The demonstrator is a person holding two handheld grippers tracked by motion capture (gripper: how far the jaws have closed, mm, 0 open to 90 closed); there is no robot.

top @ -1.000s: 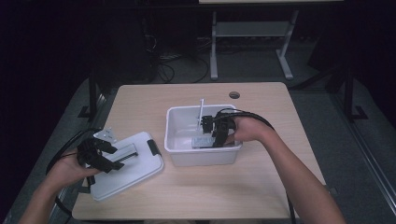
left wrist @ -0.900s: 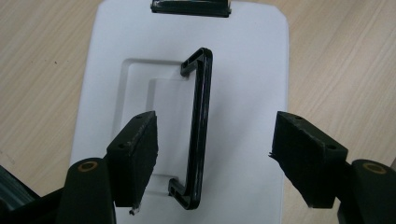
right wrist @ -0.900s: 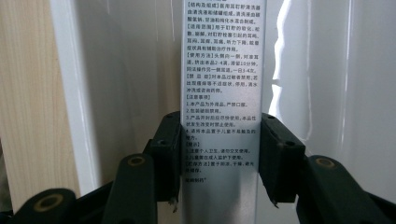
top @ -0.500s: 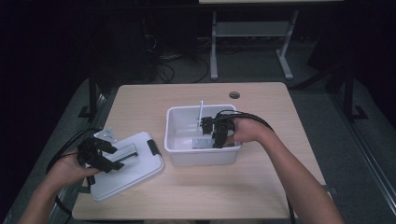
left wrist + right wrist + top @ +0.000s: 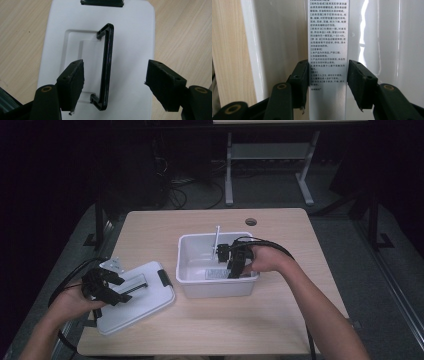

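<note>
I had the right gripper [image 5: 231,270] down inside the open white plastic bin [image 5: 192,245] at the middle of the pale wooden table [image 5: 280,225]. Its jaws had just been opening, yet both pads [image 5: 300,82] seemed to touch the silver printed carton [image 5: 328,45] lying on the bin floor between them. My left gripper [image 5: 120,292] hovered, jaws wide, over the flat white lid [image 5: 150,292] lying left of the bin, straddling its black handle [image 5: 106,67] without touching it.
</note>
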